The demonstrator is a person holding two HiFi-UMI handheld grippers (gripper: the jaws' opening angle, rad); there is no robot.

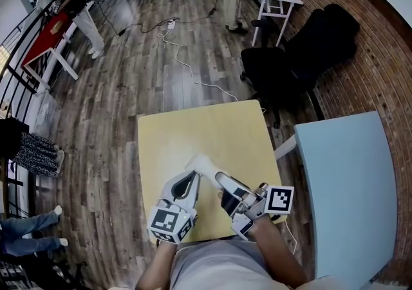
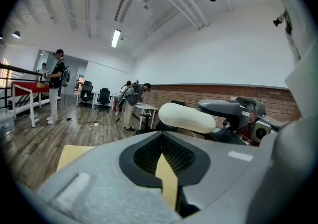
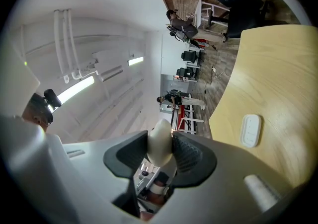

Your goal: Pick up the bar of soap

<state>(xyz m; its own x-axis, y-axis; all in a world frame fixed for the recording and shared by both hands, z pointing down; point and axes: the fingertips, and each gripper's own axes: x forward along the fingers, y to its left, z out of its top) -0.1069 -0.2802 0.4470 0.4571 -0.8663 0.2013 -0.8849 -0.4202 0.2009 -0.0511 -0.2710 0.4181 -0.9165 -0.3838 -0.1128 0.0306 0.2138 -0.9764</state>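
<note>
Over the 6 o'clock side of the pale yellow square table [image 1: 206, 128], the right gripper [image 1: 217, 178] grips the off-white oval bar of soap [image 1: 201, 165] by one end. In the right gripper view its ribbed black pads [image 3: 186, 154] press on both flat faces of the soap [image 3: 160, 141], so the fingers stand fairly wide, filled by the bar. The soap points toward 10 o'clock from that gripper and is held clear of the tabletop; in the left gripper view it [image 2: 186, 117] shows in front of the red brick wall [image 2: 218, 94]. The left gripper [image 1: 192, 176] lies just beside the soap at its 7 o'clock. Its fingers are drawn together at the tips, and only a narrow slit between them shows a sliver of yellow tabletop, with nothing held [image 2: 161, 141]. A small white rounded-rectangular object [image 3: 251, 129] lies flat on the table in the right gripper view; what it is cannot be told. At the table's 3 o'clock stands a light blue table [image 1: 347, 179], and at 1 o'clock a black office chair [image 1: 290, 63] sits on the grey-brown plank floor [image 1: 161, 89]. A white cable [image 1: 187, 67] trails across the floor toward 12 o'clock.
</note>
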